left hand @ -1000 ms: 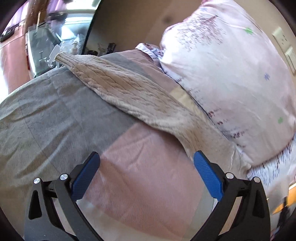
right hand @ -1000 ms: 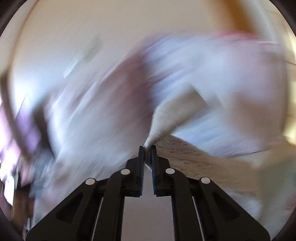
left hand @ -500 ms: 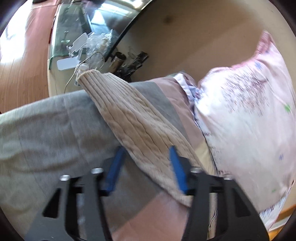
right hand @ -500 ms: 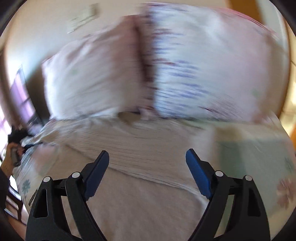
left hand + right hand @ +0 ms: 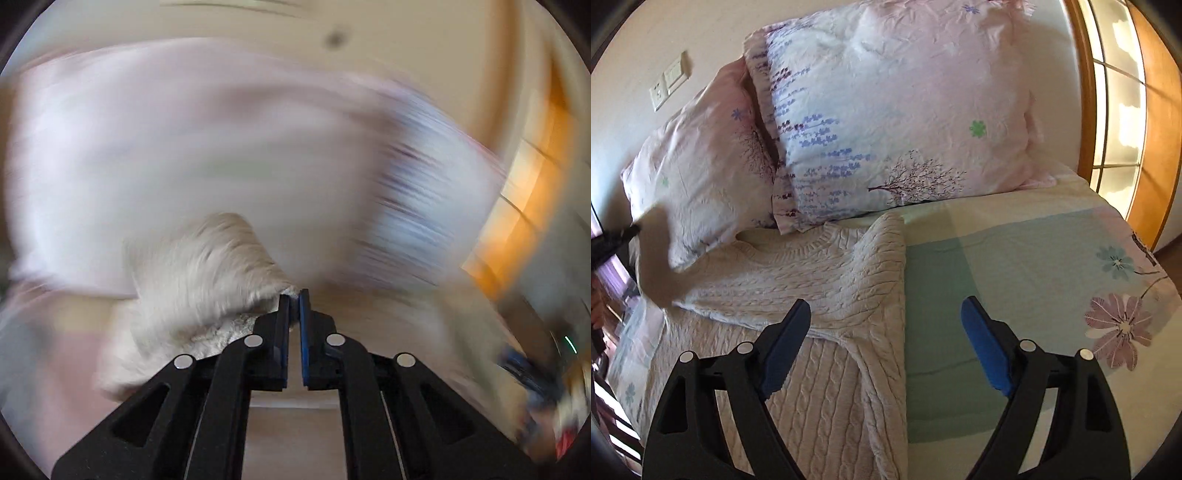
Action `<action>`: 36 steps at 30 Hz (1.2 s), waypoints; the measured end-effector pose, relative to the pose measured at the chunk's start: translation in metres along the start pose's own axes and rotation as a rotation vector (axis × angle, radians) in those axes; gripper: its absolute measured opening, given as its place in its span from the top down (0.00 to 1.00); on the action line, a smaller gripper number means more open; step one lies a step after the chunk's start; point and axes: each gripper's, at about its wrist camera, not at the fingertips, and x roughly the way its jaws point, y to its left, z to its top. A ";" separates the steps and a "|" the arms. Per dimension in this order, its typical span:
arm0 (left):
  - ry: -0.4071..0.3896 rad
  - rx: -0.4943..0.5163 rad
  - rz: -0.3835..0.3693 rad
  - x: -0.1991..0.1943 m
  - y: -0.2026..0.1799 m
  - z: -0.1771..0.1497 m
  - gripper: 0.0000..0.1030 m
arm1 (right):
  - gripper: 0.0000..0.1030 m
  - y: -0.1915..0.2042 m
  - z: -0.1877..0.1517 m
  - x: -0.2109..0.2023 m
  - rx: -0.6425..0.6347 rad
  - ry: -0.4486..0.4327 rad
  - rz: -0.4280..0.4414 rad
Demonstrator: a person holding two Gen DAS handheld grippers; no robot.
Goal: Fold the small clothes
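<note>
A cream cable-knit sweater (image 5: 820,288) lies on the bed, its right sleeve folded across the body. My right gripper (image 5: 882,343) is open and empty just above the sweater's right edge. My left gripper (image 5: 293,295) is shut on the sweater's left sleeve (image 5: 207,273) and holds it lifted; that view is blurred by motion. In the right wrist view the lifted sleeve (image 5: 655,258) shows as a blurred shape at the far left, with the left gripper (image 5: 628,232) at its top.
Two floral pillows (image 5: 897,110) lean against the wall at the head of the bed. The floral bedsheet (image 5: 1034,258) stretches to the right of the sweater. A wood-framed window (image 5: 1119,92) is at the right. Wall sockets (image 5: 668,85) are at the upper left.
My left gripper has closed on the left sleeve and swung it up off the bed. My right gripper let go of the right sleeve, opened and now rests still over the sweater.
</note>
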 end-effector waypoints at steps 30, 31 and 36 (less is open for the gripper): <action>0.383 -0.366 -0.117 -0.100 0.047 -0.230 0.86 | 0.91 -0.034 -0.162 -0.068 0.506 0.380 0.638; 0.399 -0.378 -0.131 -0.093 0.048 -0.229 0.93 | 0.92 -0.033 -0.154 -0.067 0.511 0.369 0.653; 0.290 -0.401 -0.201 -0.076 0.078 -0.166 0.94 | 0.92 -0.025 -0.058 -0.060 0.467 0.167 0.721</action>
